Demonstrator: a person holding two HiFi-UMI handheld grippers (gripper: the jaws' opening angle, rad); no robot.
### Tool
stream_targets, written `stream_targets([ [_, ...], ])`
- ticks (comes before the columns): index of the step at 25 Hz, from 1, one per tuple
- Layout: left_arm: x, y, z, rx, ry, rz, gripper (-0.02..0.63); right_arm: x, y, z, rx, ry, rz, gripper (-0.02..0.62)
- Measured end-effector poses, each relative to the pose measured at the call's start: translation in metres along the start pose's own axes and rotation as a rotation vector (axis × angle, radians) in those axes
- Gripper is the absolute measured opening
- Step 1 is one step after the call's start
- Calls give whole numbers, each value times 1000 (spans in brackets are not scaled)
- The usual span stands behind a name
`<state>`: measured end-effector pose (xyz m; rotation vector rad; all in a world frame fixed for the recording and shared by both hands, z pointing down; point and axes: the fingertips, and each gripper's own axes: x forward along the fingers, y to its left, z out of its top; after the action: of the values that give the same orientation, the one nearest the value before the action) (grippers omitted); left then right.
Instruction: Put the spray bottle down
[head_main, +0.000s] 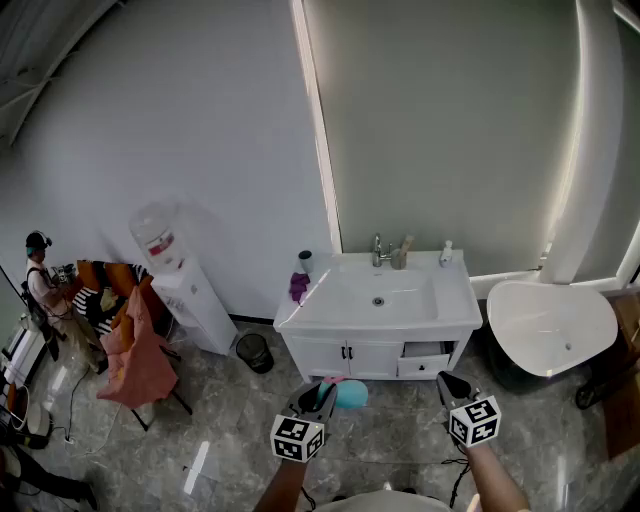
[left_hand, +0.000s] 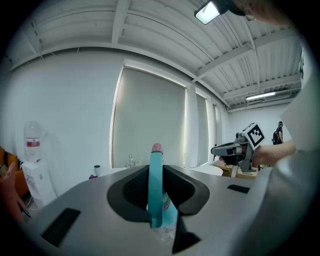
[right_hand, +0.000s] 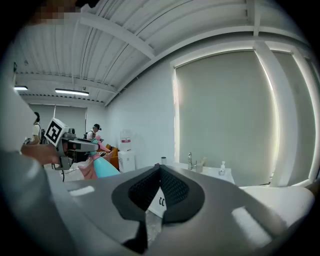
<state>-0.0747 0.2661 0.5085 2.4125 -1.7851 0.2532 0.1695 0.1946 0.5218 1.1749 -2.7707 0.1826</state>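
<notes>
My left gripper is shut on a teal spray bottle, held in the air in front of the white vanity. In the left gripper view the bottle stands upright between the jaws of the left gripper, its pink top sticking up above them. My right gripper hovers to the right at about the same height. Its jaws meet at the tips with nothing between them, as the right gripper shows in its own view. That view also shows the bottle at the left.
The vanity carries a sink with a faucet, a soap bottle, a cup and a purple cloth. A white tub stands at right. At left are a water dispenser, a small bin, a draped chair and a person.
</notes>
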Motion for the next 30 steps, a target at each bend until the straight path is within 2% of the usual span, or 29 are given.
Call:
stream_targets([
  [15,-10,6,3,-15,-10,-6,75,-1,8,7,-2,2,-20,11],
  [21,-29,16,-11,-32,-1,-10,75,0,32,-4,-1,28,-26,11],
  [30,-51,37,-27,9,16,-62,75,3,77,-18,1,45,-76,11],
])
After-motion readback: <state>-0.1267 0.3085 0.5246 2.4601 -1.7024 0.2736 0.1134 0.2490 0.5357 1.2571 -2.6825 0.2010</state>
